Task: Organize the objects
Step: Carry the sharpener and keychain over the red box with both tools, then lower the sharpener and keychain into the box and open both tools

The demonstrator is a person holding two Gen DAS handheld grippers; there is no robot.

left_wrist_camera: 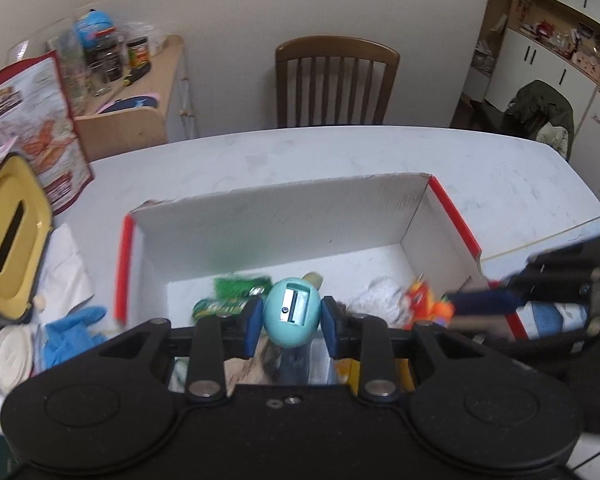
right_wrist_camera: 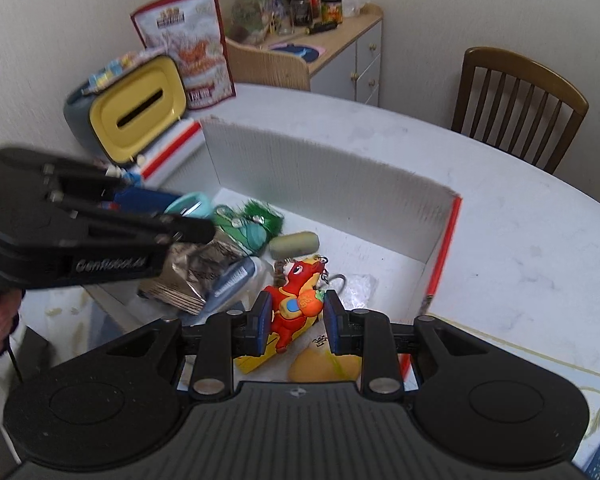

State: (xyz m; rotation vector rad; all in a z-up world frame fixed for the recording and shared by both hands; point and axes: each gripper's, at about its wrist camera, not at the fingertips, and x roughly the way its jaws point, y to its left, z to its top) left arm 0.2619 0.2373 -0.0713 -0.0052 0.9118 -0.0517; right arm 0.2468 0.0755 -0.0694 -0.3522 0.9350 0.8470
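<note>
My left gripper [left_wrist_camera: 287,322] is shut on a teal egg-shaped pencil sharpener [left_wrist_camera: 292,317] and holds it over the near part of the white cardboard box [left_wrist_camera: 284,220]. It also shows in the right wrist view [right_wrist_camera: 190,204], with the sharpener [right_wrist_camera: 196,203] at its tips. My right gripper [right_wrist_camera: 296,316] is shut on a red horse keychain toy [right_wrist_camera: 294,300], over the box's near right side. That toy shows in the left wrist view [left_wrist_camera: 426,302].
Inside the box [right_wrist_camera: 340,184] lie a green fuzzy toy [right_wrist_camera: 256,220], an olive eraser [right_wrist_camera: 295,245], a foil packet [right_wrist_camera: 196,276] and a yellow item [right_wrist_camera: 320,364]. A yellow-lidded tissue box [right_wrist_camera: 136,112], a snack bag [right_wrist_camera: 192,52], blue gloves [left_wrist_camera: 72,332] and a chair [left_wrist_camera: 336,80] stand around.
</note>
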